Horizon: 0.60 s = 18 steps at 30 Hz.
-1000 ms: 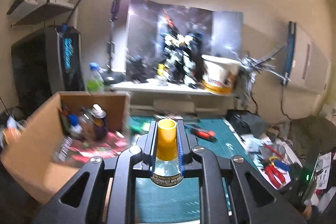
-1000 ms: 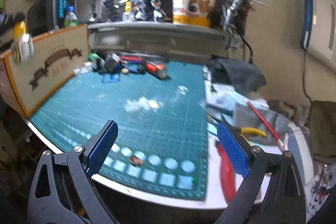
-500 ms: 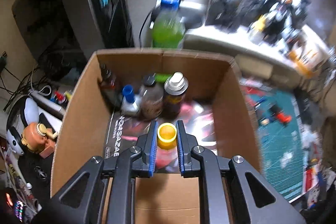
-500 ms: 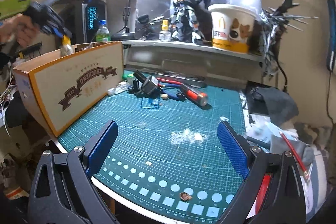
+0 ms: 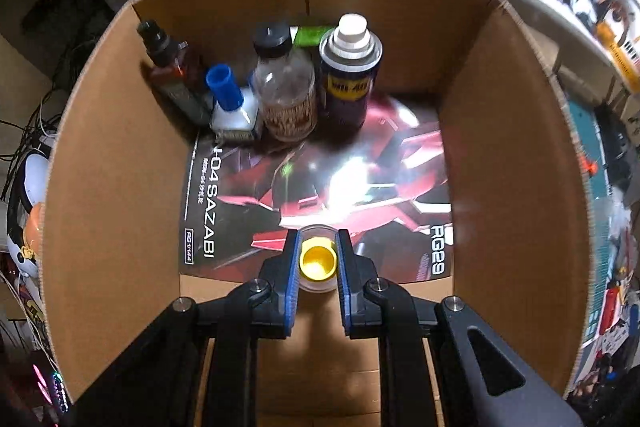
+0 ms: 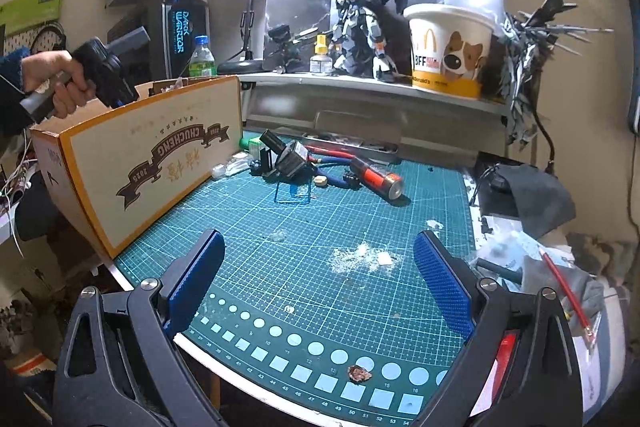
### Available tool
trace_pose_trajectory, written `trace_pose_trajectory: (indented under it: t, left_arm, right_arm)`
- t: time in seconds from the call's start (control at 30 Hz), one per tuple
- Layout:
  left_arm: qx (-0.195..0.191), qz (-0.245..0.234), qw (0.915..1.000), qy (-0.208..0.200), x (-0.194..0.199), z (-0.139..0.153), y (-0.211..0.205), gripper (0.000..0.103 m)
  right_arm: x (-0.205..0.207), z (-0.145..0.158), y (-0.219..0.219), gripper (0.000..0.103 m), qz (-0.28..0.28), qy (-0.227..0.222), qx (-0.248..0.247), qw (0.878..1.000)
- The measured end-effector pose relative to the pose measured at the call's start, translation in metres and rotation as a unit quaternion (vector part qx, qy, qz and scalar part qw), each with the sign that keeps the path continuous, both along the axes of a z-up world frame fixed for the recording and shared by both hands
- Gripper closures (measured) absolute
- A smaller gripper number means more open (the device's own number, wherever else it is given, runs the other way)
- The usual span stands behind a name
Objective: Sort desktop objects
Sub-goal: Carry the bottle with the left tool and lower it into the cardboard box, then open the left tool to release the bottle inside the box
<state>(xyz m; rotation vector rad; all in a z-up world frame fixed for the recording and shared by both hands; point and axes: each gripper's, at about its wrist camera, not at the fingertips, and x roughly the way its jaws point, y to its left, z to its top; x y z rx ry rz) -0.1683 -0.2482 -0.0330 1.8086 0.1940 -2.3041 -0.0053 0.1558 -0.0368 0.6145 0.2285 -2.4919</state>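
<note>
Swinging from the desk [image 6: 304, 227] down into the cardboard box [image 5: 500, 155], the left tool [image 5: 318, 263] stayed clamped on the yellow-capped bottle [image 5: 318, 259], nearly sorted; the right tool [image 6: 320, 283] hung apart.

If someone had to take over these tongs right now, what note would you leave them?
Left tongs: shut on the yellow-capped bottle, pointing down inside the cardboard box, above the glossy sheet on its floor.
Right tongs: open, empty, over the green cutting mat.
Done: four bottles and the spray can stand at the box's far wall.
Left: release this bottle, then clear the red battery and small parts from the mat.
</note>
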Motion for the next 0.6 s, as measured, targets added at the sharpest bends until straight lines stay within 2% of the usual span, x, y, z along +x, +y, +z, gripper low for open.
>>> trace_pose_trajectory:
  t: [0.1,0.23,0.27,0.3,0.33,0.37,0.4,0.47,0.5,0.53,0.6]
  left_arm:
    - [0.009,0.002,0.9998,-0.019,-0.001,-0.008,-0.004,0.086]
    - [0.004,0.004,0.9999,-0.010,0.000,0.005,-0.006,0.085]
    - [0.003,0.005,1.0000,-0.004,0.000,0.010,-0.008,0.080]
    - [0.009,0.010,0.9997,0.018,0.005,0.023,-0.010,0.073]
    - [0.015,0.014,0.9989,0.041,0.010,0.037,-0.012,0.059]
    - [0.021,0.018,0.9975,0.065,0.016,0.050,-0.014,0.052]
    - [0.020,0.021,0.9930,0.115,0.032,0.068,-0.014,0.044]
    - [0.015,0.026,0.9766,0.213,0.067,0.105,-0.012,0.035]
    - [-0.019,0.031,0.9651,0.259,0.089,0.118,-0.009,0.030]
    - [-0.068,0.041,0.9539,0.289,0.110,0.125,0.000,0.022]
    - [-0.165,0.059,0.9223,0.345,0.152,0.139,0.018,0.018]
  right_arm:
    - [-0.001,0.002,0.001,0.008,0.004,0.000,-0.002,1.000]
    - [-0.004,0.007,-0.004,0.008,0.014,0.002,0.003,1.000]
    - [-0.004,0.010,-0.006,0.008,0.021,0.003,0.003,1.000]
    - [-0.005,0.013,-0.009,0.008,0.028,0.004,0.003,1.000]
    - [-0.005,0.016,-0.011,0.008,0.035,0.005,0.003,0.999]
    - [-0.005,0.021,-0.015,0.008,0.047,0.008,0.002,0.999]
    - [-0.006,0.028,-0.019,0.008,0.063,0.011,-0.002,0.998]
    - [-0.007,0.044,-0.029,0.008,0.106,0.014,-0.016,0.994]
    - [-0.009,0.053,-0.036,0.008,0.134,0.016,-0.023,0.991]
    - [-0.011,0.063,-0.046,0.008,0.167,0.020,-0.030,0.985]
    - [-0.019,0.082,-0.073,0.008,0.222,0.026,-0.030,0.974]
